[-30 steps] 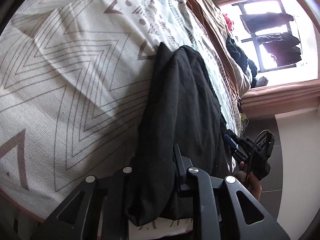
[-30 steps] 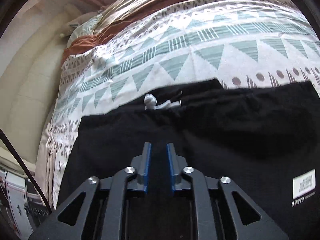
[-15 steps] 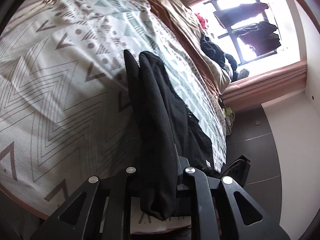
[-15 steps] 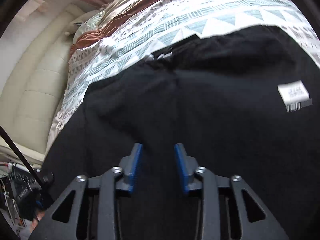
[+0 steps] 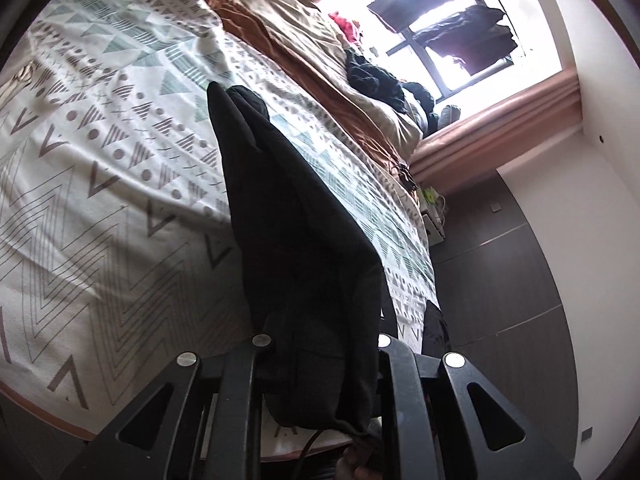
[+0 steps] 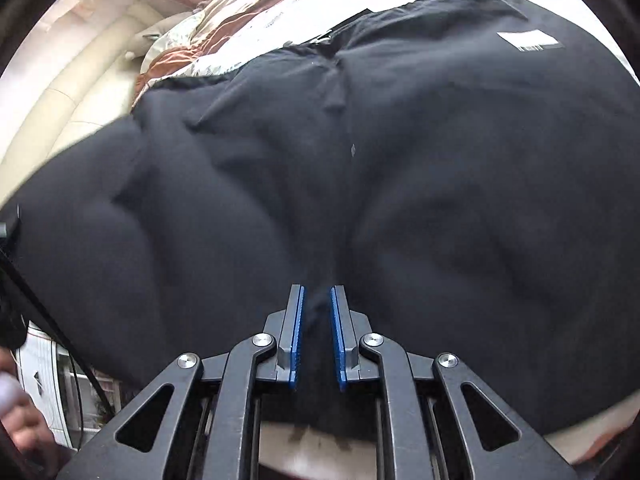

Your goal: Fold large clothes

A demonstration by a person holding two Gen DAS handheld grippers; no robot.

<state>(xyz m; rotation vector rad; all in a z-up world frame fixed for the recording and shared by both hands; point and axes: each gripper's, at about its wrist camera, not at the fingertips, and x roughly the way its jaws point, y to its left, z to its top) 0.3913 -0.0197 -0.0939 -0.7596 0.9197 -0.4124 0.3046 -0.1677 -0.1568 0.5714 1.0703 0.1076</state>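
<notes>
A large black garment [image 5: 296,240] hangs bunched between the fingers of my left gripper [image 5: 320,344], lifted off the patterned bedspread [image 5: 100,208]; the fabric hides the fingertips. In the right wrist view the same black garment [image 6: 360,160] fills the frame, with a white label [image 6: 528,40] at its upper right. My right gripper [image 6: 317,300] has its blue pads [image 6: 298,328] close together, pinching a fold of the black cloth between them.
A brown and beige duvet [image 5: 320,52] lies along the far side of the bed, with dark clothes [image 5: 380,80] heaped near the bright window [image 5: 460,32]. A padded cream headboard [image 6: 80,92] is at the left. Dark floor [image 5: 500,280] runs beside the bed.
My right gripper opened half a second ago and has now closed on a fold of the garment, closer in. My left gripper has lifted and swung, keeping its hold.
</notes>
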